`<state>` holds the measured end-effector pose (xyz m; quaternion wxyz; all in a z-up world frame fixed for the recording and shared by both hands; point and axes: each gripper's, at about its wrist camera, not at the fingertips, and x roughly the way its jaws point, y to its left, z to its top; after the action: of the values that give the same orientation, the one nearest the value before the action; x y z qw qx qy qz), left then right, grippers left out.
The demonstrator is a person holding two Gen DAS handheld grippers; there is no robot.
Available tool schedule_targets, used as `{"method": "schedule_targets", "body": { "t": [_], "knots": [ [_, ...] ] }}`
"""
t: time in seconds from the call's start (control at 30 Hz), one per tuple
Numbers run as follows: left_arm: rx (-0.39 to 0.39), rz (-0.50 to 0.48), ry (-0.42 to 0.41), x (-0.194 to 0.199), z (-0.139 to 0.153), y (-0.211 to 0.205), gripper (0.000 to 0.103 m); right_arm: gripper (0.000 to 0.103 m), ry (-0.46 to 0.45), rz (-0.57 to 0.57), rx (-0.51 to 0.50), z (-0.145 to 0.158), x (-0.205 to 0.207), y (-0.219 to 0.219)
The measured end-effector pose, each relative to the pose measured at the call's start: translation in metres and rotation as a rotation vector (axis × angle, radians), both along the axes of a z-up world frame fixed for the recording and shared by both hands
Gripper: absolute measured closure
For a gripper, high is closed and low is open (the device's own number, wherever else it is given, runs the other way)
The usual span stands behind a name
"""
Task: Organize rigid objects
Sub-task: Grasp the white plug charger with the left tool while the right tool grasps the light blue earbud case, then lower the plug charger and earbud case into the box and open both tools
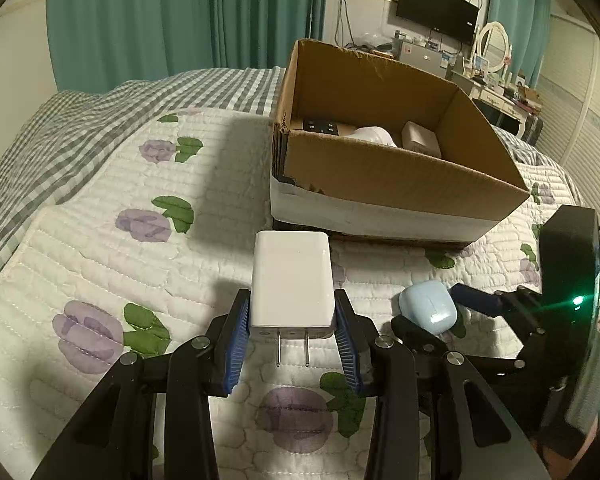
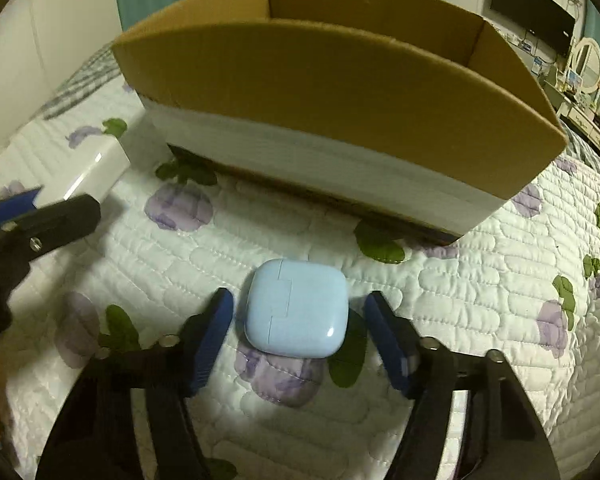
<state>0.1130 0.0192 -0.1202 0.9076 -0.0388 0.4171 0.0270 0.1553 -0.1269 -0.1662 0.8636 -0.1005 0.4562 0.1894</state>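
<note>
Left wrist view: left tool (image 1: 293, 330) clamps an unmarked white charger (image 1: 292, 280); right tool (image 2: 298, 326) gapes around a blue earbud case (image 2: 296, 309).

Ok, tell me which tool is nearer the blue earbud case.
Right. The right tool straddles the blue earbud case, its fingers open on either side without touching. The left tool is off to the side, shut on the white charger.

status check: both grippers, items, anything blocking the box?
Left gripper shut on white charger. Right gripper open, straddling blue earbud case on quilt. Cardboard box ahead, path unobstructed.
</note>
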Motion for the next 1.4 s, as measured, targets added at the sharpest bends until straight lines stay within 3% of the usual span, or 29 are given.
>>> {"method": "schedule_targets", "body": {
  "t": [0.03, 0.27, 0.5, 0.77, 0.97, 1.2, 1.4],
  "knots": [
    [0.000, 0.000, 0.000, 0.000, 0.000, 0.000, 0.063, 0.052, 0.002, 0.006, -0.003, 0.000, -0.001, 0.000],
    [0.017, -0.008, -0.025, -0.007, 0.010, -0.006, 0.063, 0.052, -0.056, 0.017, 0.023, 0.028, -0.019, -0.009],
    [0.001, -0.019, -0.060, -0.033, 0.038, -0.020, 0.063, 0.052, -0.149, -0.026, 0.118, 0.092, -0.035, -0.039],
    [0.046, -0.070, -0.158, -0.030, 0.099, -0.042, 0.063, 0.052, -0.275, -0.053, 0.159, 0.169, -0.025, -0.067],
    [0.079, -0.122, -0.233, 0.006, 0.135, -0.058, 0.063, 0.052, -0.346, -0.043, 0.166, 0.207, 0.004, -0.068],
    [0.167, -0.161, -0.223, 0.077, 0.134, -0.068, 0.063, 0.052, -0.344, -0.029, 0.168, 0.207, 0.060, -0.063],
    [0.139, -0.192, -0.131, 0.142, 0.098, -0.066, 0.063, 0.052, -0.300, -0.023, 0.139, 0.179, 0.107, -0.061]
  ]
}}
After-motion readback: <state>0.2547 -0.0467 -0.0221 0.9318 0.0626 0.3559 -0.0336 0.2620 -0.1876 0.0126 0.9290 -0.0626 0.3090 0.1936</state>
